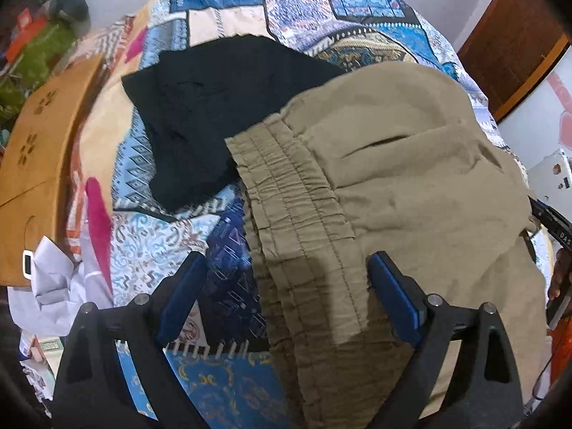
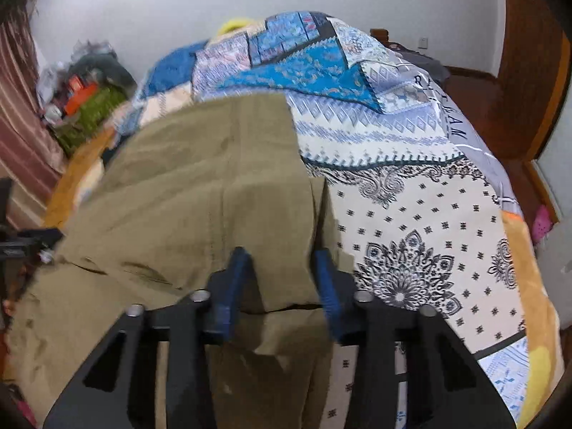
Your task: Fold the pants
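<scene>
The khaki pants (image 1: 411, 186) lie on the bed's patterned quilt (image 1: 221, 0), their elastic waistband (image 1: 286, 193) running from about eleven o'clock down to six in the left wrist view, with a black garment (image 1: 214, 107) lying just beside and partly under the waistband's far end, toward ten o'clock.

The left tongs (image 1: 286, 286) stand wide, straddling the waistband from above; neither pad presses the cloth, so nothing is held there yet.

In the right wrist view the right tongs (image 2: 282, 279) are narrow, with a folded edge of the pants (image 2: 200, 193) lying between the blue pads (image 2: 234, 279). Whether the pads actually pinch the cloth cannot be told, as the frame is blurred there.

The step in hand looks like taking hold at both ends ahead of a fold: the legs seem already laid one on the other, since a doubled edge shows at the right tongs. The next move calls for the left tongs to close on the waistband and the right to have a sure pinch through both layers, then lift together, keeping clear of the black garment.
</scene>
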Demonstrator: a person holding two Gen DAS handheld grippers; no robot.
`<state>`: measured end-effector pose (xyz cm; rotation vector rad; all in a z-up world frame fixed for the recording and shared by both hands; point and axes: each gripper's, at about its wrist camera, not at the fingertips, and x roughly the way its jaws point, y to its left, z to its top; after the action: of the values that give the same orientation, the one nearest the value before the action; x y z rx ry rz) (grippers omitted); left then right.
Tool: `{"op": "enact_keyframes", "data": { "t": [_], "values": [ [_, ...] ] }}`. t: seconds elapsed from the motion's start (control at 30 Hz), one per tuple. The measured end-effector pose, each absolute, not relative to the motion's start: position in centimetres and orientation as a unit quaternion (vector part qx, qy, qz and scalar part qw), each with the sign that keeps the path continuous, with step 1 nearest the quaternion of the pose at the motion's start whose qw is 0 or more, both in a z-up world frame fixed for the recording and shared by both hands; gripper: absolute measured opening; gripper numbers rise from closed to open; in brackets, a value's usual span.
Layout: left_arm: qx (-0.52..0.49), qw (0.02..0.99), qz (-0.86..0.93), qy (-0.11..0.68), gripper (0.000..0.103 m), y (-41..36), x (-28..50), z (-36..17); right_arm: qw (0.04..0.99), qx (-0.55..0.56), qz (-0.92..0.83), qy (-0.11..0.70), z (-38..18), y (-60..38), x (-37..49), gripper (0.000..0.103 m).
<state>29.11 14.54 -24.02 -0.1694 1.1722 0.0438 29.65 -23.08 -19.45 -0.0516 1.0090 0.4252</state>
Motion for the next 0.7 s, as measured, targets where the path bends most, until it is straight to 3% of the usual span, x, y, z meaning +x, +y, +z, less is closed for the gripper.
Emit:
{"op": "enact_keyframes", "data": {
  "t": [0.07,0.23,0.5,0.6,0.7],
  "values": [
    [-0.060,0.839,0.042,0.539,0.094,14.3,28.8,-23.8,0.848,-0.036,0.202,0.488,-20.1,-22.7,29.7,0.018],
    [0.002,0.852,0.081,0.517,0.094,13.0,28.2,-23.5,0.841,-0.079,0.202,0.496,-20.6,-21.8,29.6,0.015],
    [-0.035,0.847,0.072,0.526,0.094,14.2,28.1,-22.7,0.837,-0.093,0.202,0.499,-19.0,-21.9,29.9,0.017],
    [-0.034,0.859,0.085,0.504,0.094,14.3,27.2,-20.3,0.848,-0.081,0.199,0.484,-17.0,-22.7,29.7,0.022],
    [-0.012,0.876,0.087,0.475,0.094,14.5,26.7,-17.9,0.863,-0.061,0.204,0.458,-14.7,-23.2,29.6,0.036]
  ]
}}
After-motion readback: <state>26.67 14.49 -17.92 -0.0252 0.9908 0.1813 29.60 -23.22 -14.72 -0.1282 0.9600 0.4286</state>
